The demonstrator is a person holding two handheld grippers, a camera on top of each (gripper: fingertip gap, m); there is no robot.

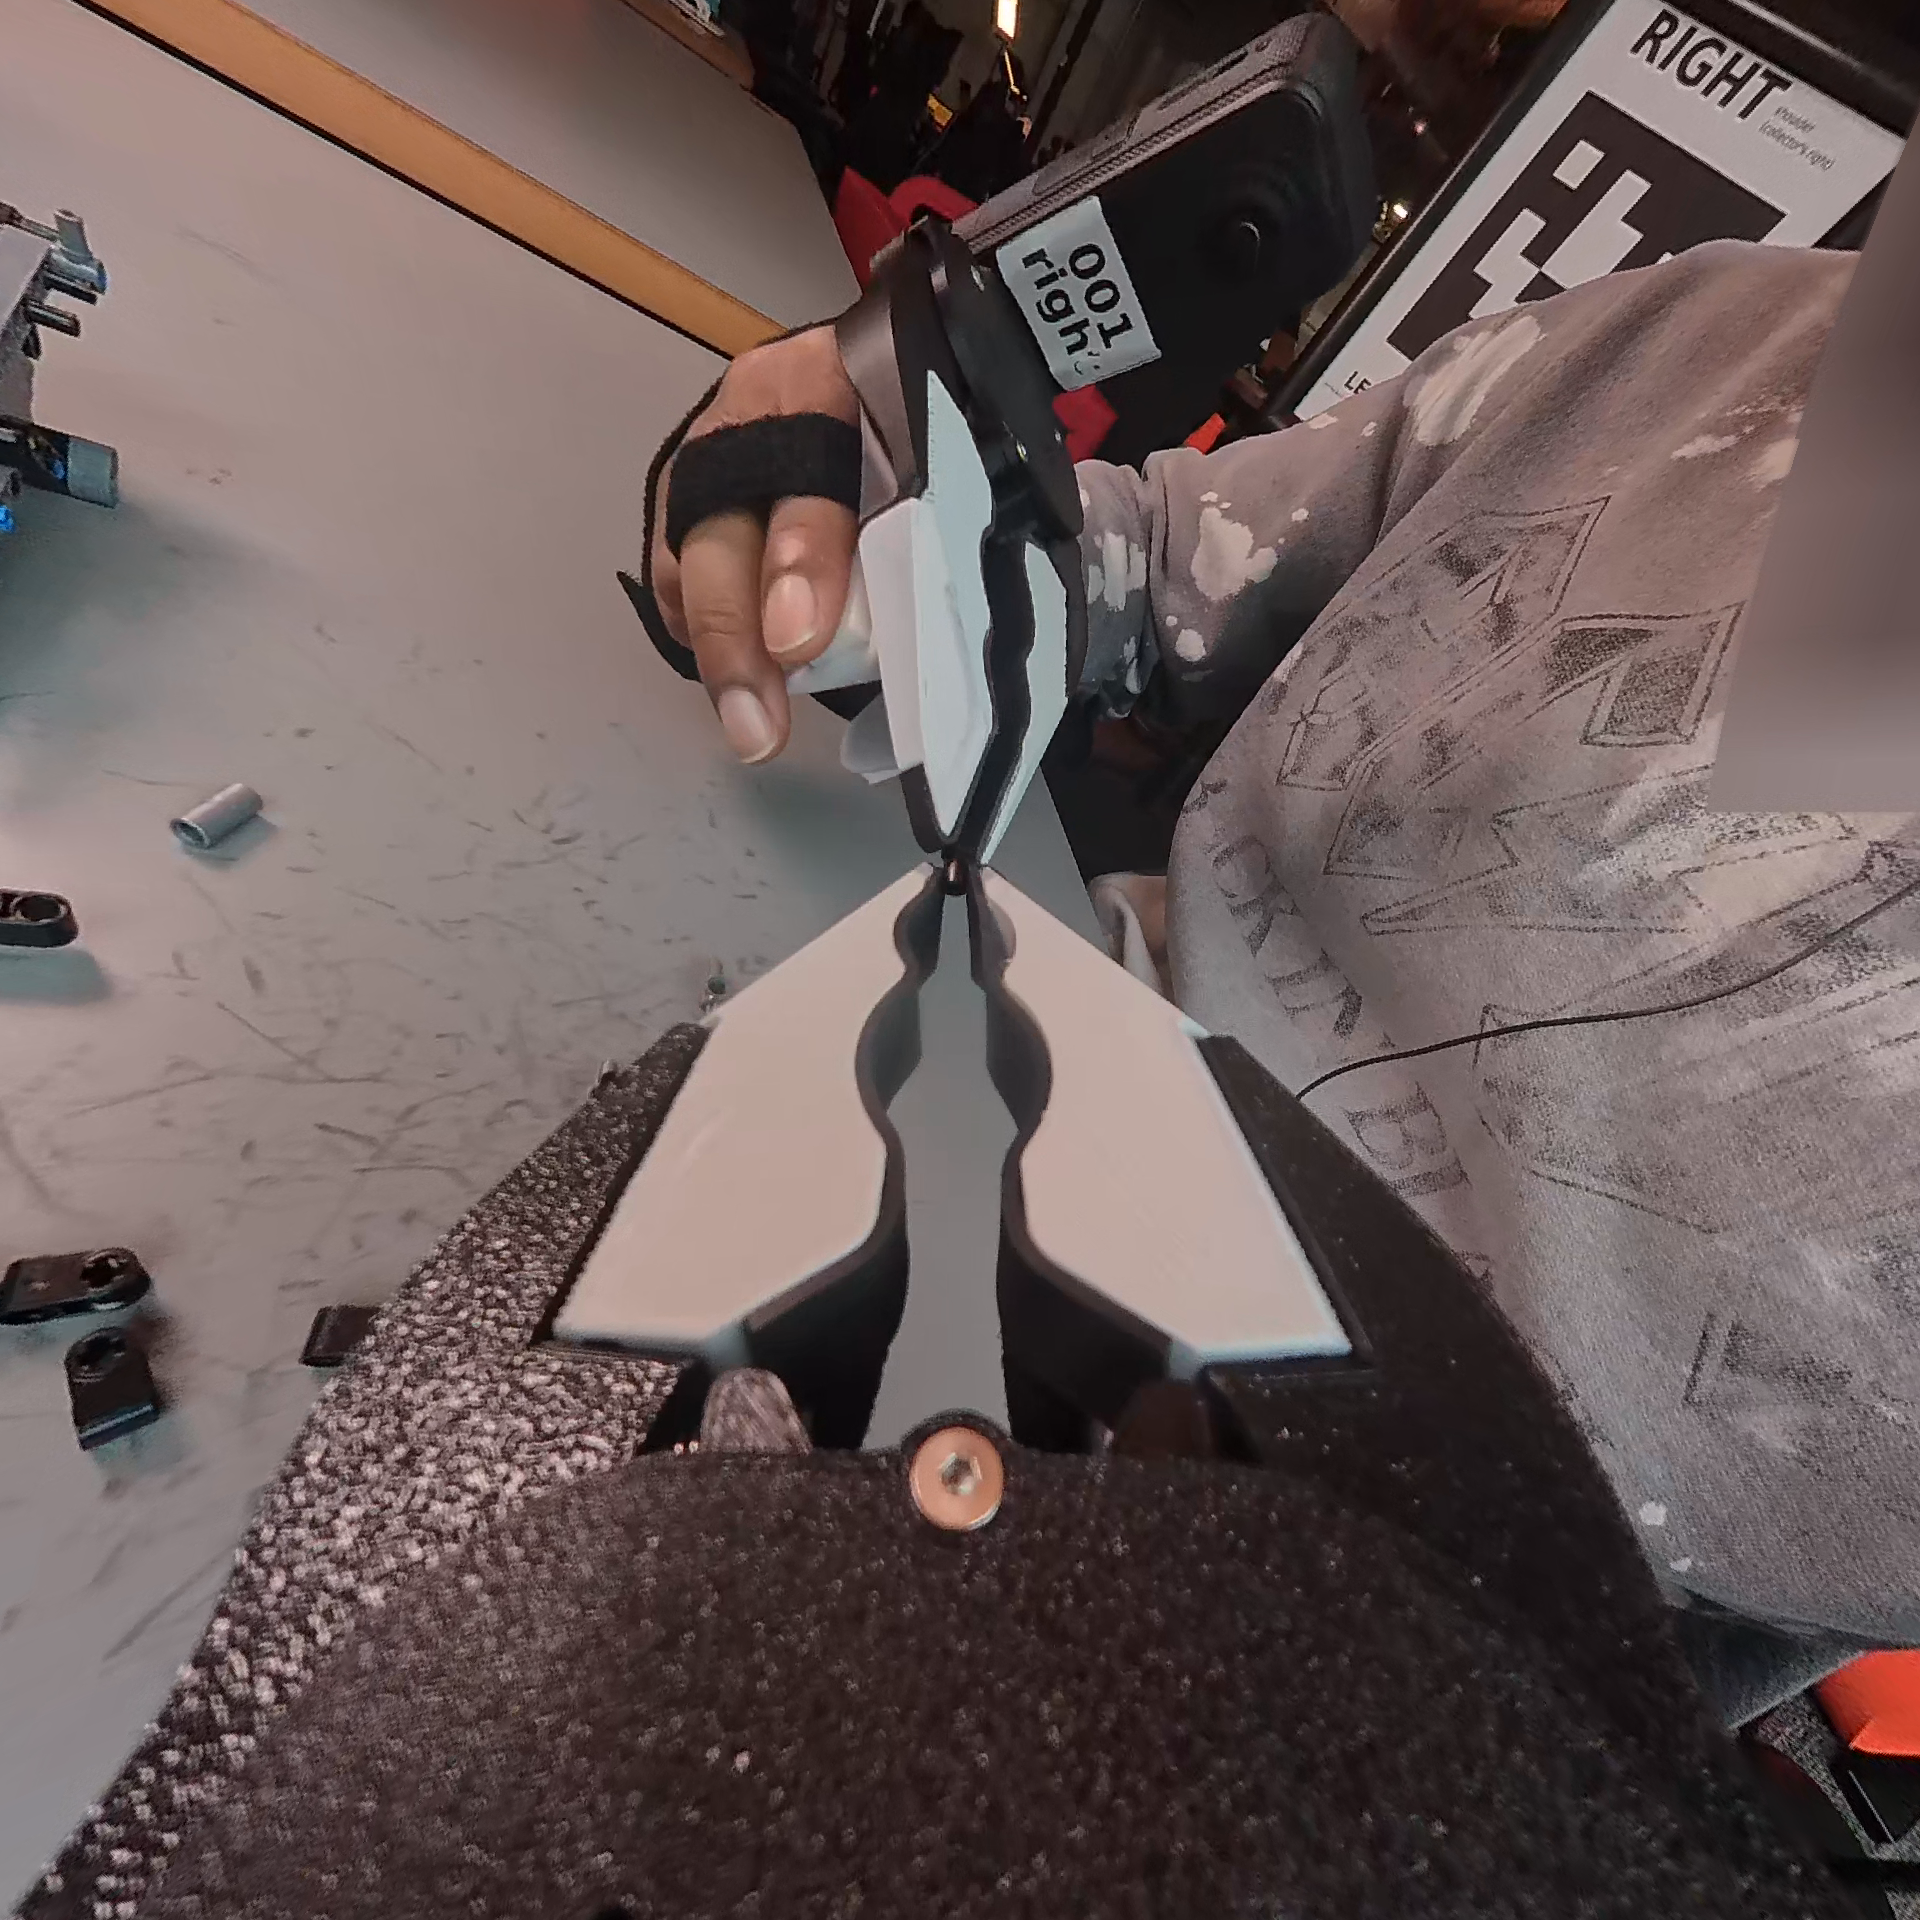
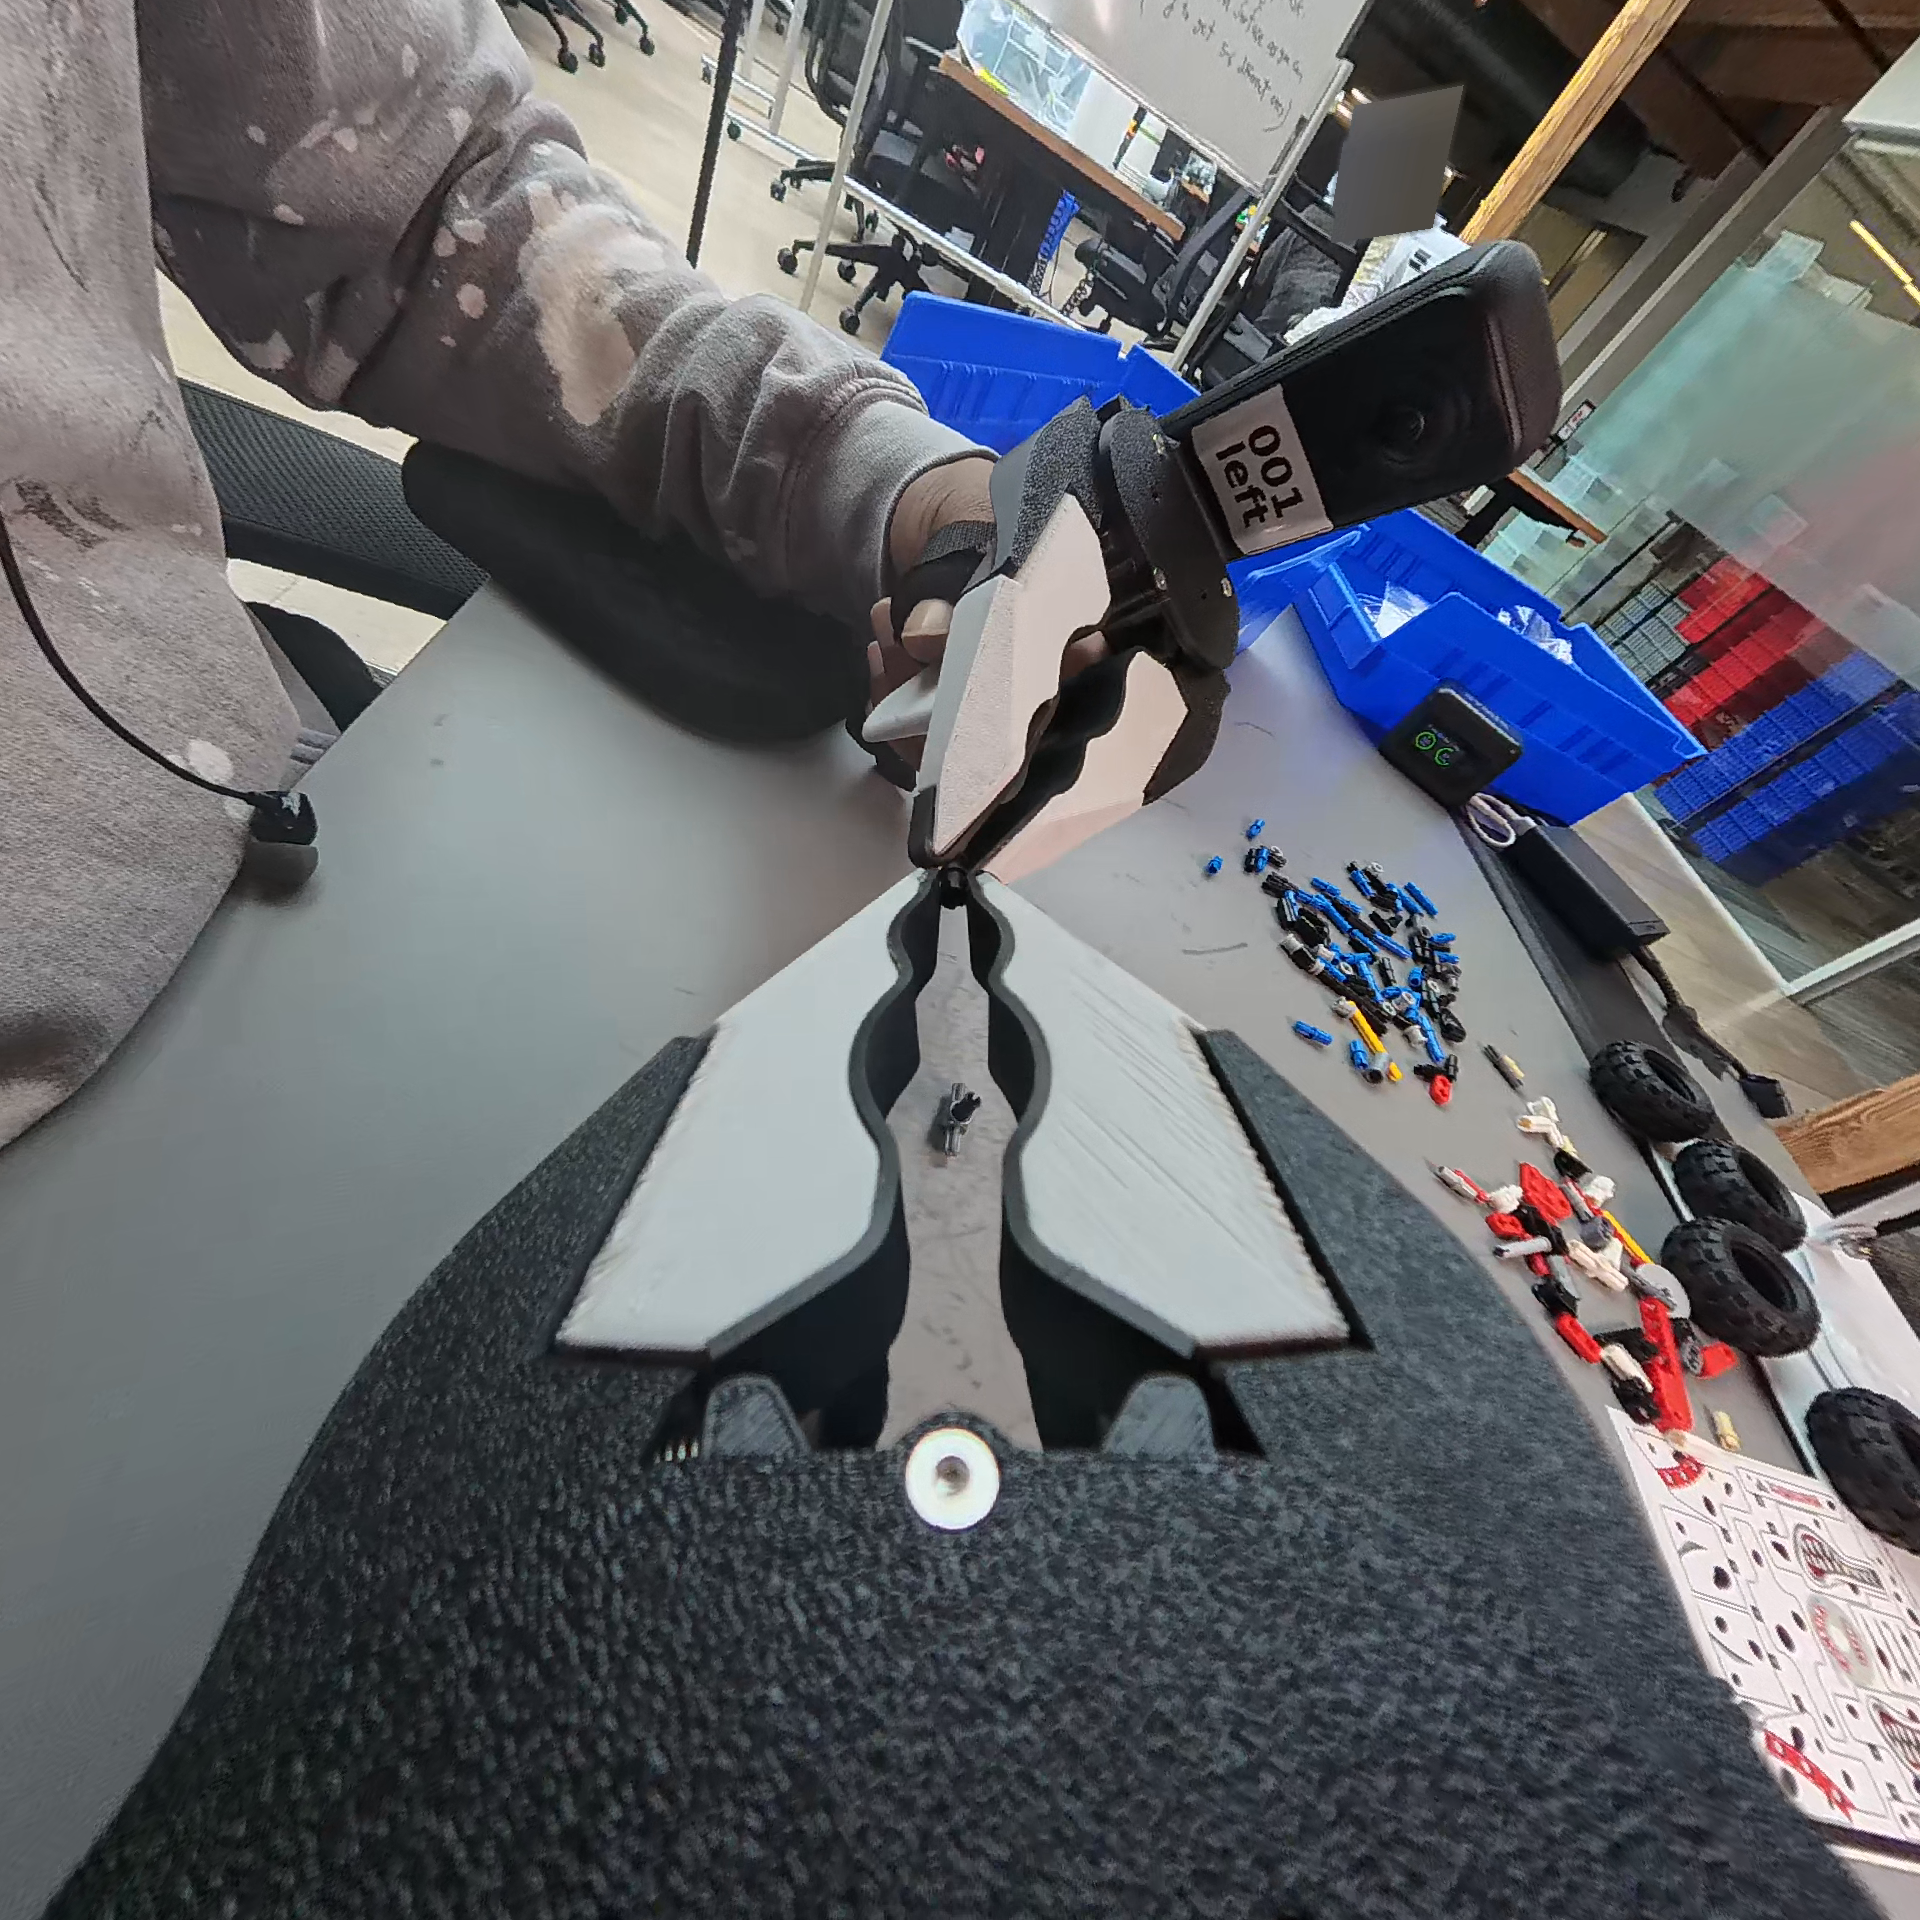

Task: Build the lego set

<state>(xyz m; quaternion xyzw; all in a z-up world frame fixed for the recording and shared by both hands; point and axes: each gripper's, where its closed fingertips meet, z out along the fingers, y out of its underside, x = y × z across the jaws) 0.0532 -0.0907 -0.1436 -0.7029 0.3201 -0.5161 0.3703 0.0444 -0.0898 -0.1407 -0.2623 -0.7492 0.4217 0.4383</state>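
Black and very small, a pin (image 1: 952,881) sits between my two tip-to-tip grippers, too tiny to identify. My left gripper (image 1: 950,891) and right gripper (image 2: 952,889) both clench on it. Beneath the right fingers (image 2: 1143,1132) a dark connector (image 2: 956,1120) lies on the table (image 2: 520,935).

Grey scuffed table (image 1: 343,644), office chairs (image 2: 883,244) beyond, whiteboard (image 2: 1195,73) (scribbled on), glass partition (image 2: 1766,436), wooden beams (image 2: 1590,114)

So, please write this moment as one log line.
left gripper: shut on black pin | right gripper: shut on same pin | tips meeting above table
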